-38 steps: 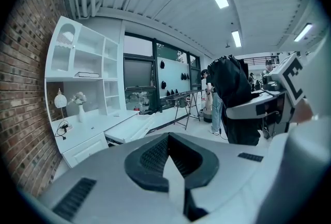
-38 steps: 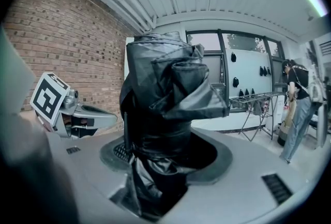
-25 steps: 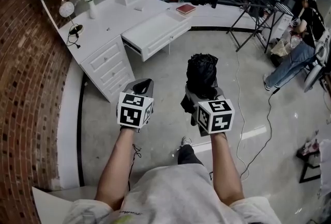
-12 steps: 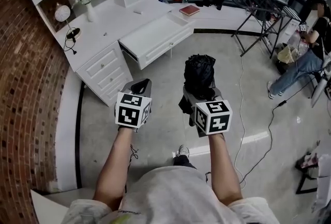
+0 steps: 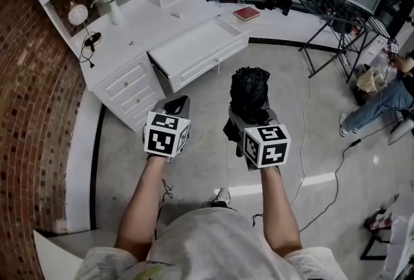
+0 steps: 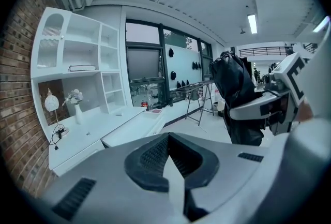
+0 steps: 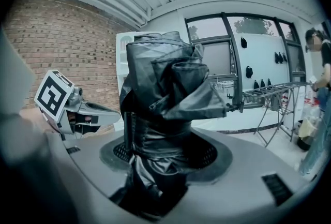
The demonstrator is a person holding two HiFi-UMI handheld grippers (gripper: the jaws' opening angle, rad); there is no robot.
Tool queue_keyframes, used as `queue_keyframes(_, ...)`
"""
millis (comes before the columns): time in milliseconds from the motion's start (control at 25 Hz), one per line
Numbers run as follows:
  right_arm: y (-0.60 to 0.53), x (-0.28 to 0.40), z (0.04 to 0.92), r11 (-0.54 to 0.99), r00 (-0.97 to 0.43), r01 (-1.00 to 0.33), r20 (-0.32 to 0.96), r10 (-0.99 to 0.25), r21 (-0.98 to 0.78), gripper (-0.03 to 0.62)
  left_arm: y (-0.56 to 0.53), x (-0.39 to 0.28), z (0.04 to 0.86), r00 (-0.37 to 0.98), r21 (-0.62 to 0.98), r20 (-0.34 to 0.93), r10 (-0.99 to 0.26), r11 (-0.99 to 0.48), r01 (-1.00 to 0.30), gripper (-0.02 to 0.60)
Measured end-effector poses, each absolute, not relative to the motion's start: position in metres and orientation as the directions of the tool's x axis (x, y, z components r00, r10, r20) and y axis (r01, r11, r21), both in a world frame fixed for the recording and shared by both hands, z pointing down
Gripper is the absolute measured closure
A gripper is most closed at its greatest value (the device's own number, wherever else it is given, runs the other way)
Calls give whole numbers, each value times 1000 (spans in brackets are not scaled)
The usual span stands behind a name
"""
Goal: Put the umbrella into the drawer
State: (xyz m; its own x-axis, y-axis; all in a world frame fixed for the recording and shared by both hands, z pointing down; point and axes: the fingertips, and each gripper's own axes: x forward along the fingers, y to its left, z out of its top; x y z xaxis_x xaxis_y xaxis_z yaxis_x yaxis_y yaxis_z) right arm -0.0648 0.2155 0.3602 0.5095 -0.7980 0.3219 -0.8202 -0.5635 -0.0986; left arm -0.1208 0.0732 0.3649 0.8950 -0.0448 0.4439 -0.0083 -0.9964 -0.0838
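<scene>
A folded black umbrella (image 5: 250, 94) stands upright in my right gripper (image 5: 249, 116), whose jaws are shut on its lower part. The right gripper view shows its crumpled fabric (image 7: 165, 99) rising out of the jaws. My left gripper (image 5: 176, 106) is level with it on the left, shut and holding nothing. The white drawer (image 5: 194, 46) stands pulled out of the desk ahead and a little to the left, some way beyond both grippers. In the left gripper view the drawer (image 6: 132, 130) lies past the jaws, and the umbrella (image 6: 238, 93) is at the right.
The white desk (image 5: 129, 36) with shelves runs along a brick wall (image 5: 32, 110). It bears a vase of flowers (image 5: 110, 0), a round lamp (image 5: 79, 13) and a red book (image 5: 246, 13). A drying rack (image 5: 336, 20), a floor cable (image 5: 307, 123) and a person (image 5: 388, 91) are at the right.
I have walked on across the floor, and both grippers came along side by side. The view has swung a little, so the person at the right has slid toward the frame's edge. The umbrella stays held.
</scene>
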Motion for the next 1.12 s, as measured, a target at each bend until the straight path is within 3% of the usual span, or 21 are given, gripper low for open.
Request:
queue_keyframes(560,213,5,362,-479,424,-870,320,-847,-116,336,72,-61,359,887,-92,438,-142,-989,-113,583)
queue_keyframes(1120,197,29,365,-393,337,-911,320,-885,-127,336,47,-55,350,888,-51,394,-236,-971,-235,584)
